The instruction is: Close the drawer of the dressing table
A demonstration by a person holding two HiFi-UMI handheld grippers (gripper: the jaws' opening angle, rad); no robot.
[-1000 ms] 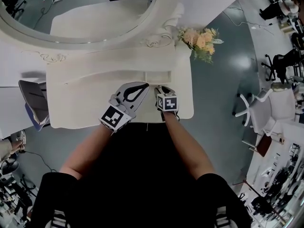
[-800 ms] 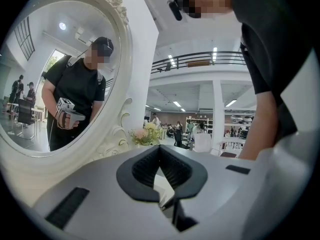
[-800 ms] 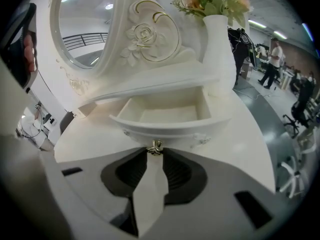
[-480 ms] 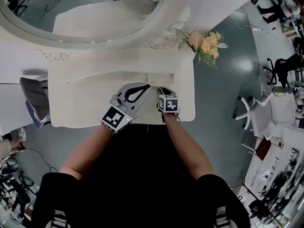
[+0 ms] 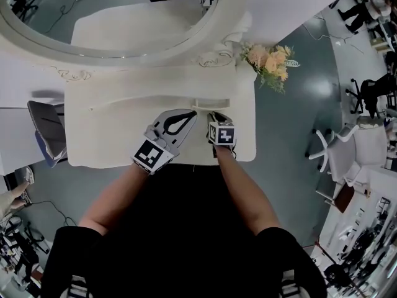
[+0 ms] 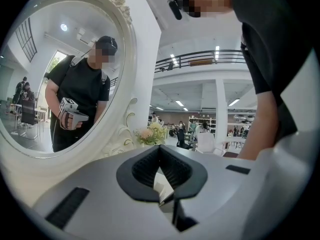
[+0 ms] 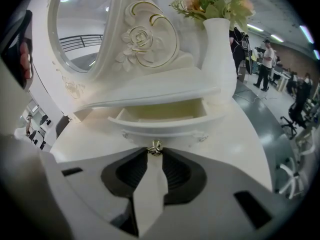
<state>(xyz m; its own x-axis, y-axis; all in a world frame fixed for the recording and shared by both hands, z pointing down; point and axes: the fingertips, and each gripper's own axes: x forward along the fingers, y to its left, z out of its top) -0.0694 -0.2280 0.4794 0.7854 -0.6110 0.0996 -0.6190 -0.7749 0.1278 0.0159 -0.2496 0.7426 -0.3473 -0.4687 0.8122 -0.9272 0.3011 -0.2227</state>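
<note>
The dressing table (image 5: pixel 111 129) is cream-white, its drawer knob (image 7: pixel 154 147) brassy, the flowers (image 5: pixel 268 59) peach and yellow, the right gripper (image 5: pixel 214 115) grey.

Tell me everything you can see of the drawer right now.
Small, glossy cream-white drawer with a curved front, pulled partway out beneath the raised shelf. What shows of its inside looks empty. A small metallic knob at the front's centre is pinched by the tips of the right tool.
</note>
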